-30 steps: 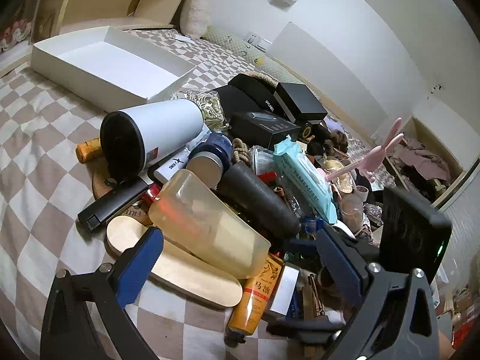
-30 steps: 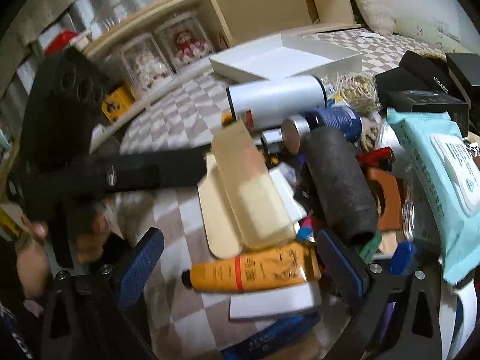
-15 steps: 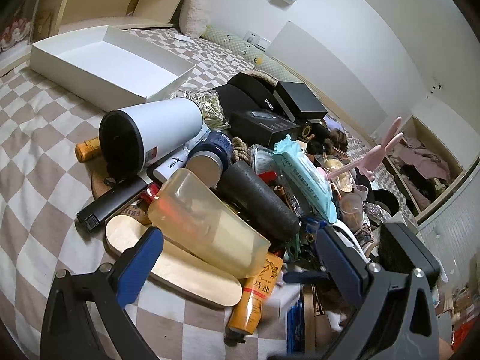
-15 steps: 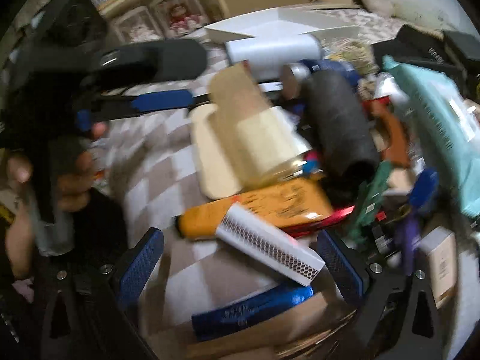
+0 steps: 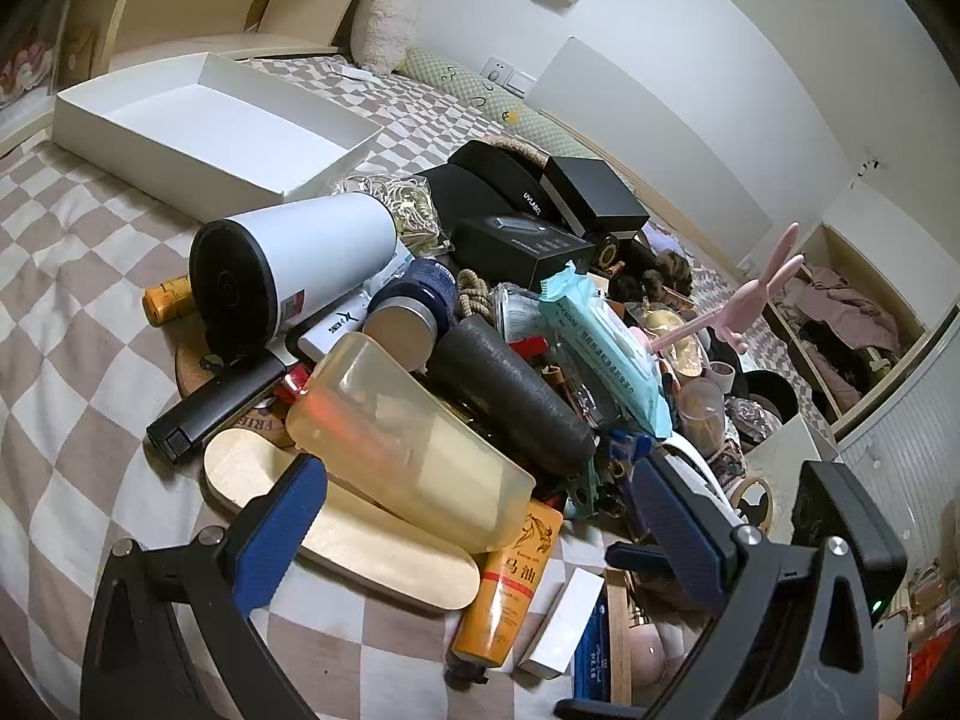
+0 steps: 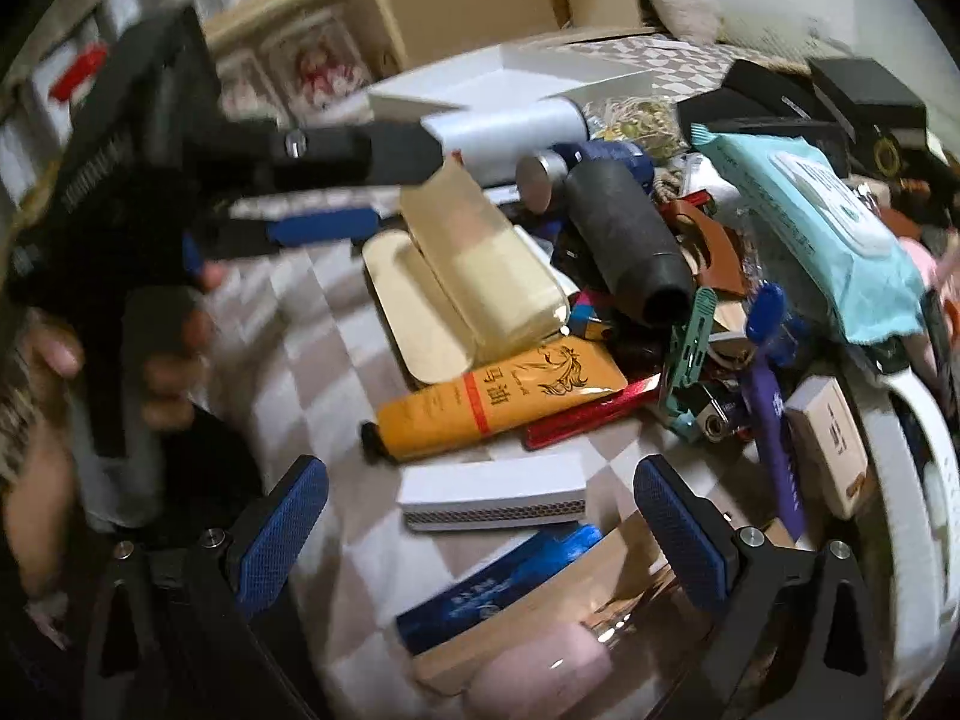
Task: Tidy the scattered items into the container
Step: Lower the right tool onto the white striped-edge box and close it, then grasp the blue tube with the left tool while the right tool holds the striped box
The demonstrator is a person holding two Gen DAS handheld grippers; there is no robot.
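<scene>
A heap of items lies on the checked bed. An empty white box (image 5: 204, 126) stands at the far left, also in the right wrist view (image 6: 510, 81). My left gripper (image 5: 480, 516) is open, its pads either side of a translucent yellow cup (image 5: 408, 450) lying on a pale wooden board (image 5: 360, 534). My right gripper (image 6: 480, 522) is open and empty above a small white box (image 6: 492, 495), near an orange tube (image 6: 498, 402). The left gripper also shows in the right wrist view (image 6: 324, 228).
A white tumbler (image 5: 288, 264), a black roller (image 5: 510, 402), a teal wipes pack (image 5: 606, 348), black boxes (image 5: 540, 222) and several small things crowd the heap. A blue box (image 6: 498, 588) and a pink object (image 6: 540, 672) lie near the right gripper. Shelving (image 5: 228, 6) stands behind.
My right gripper has dropped and swung right, from over the orange tube to over the small white box. The left gripper has barely moved.
</scene>
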